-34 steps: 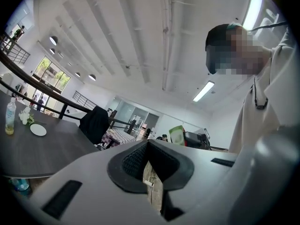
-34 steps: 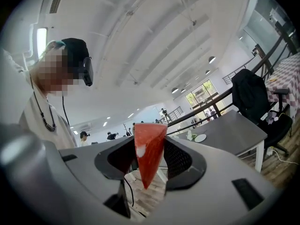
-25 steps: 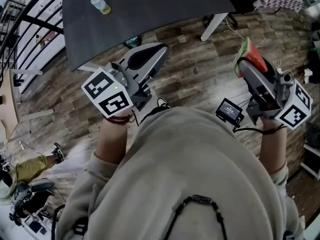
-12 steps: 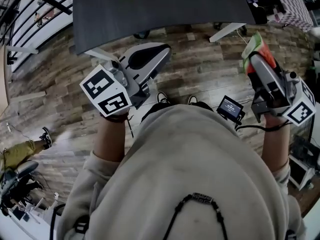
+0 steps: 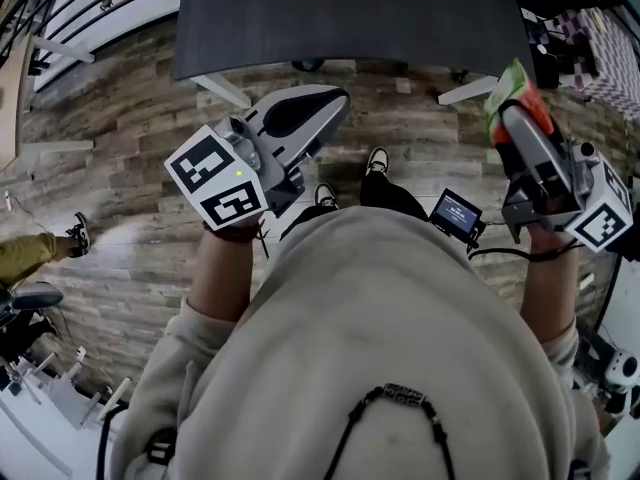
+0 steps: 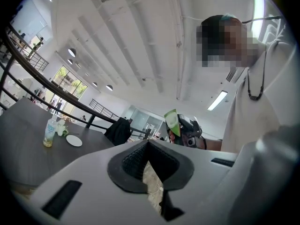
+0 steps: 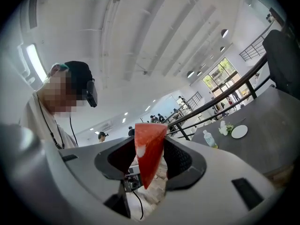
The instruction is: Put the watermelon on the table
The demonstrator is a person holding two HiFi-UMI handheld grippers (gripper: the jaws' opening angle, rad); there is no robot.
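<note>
Clamping watermelon slice (image 7: 148, 149) in right gripper (image 7: 149, 159), left gripper (image 6: 148, 159) jaws together, table (image 5: 400, 18) ahead

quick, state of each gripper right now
left gripper: jaws closed, nothing between them
right gripper: jaws closed on the watermelon slice

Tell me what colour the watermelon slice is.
Red flesh, green rind on the watermelon slice; head view shows both best.

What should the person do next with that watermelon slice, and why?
Probably carry it forward until it is over the table: the right gripper grips the watermelon above the floor, and the table lies just ahead.
</note>
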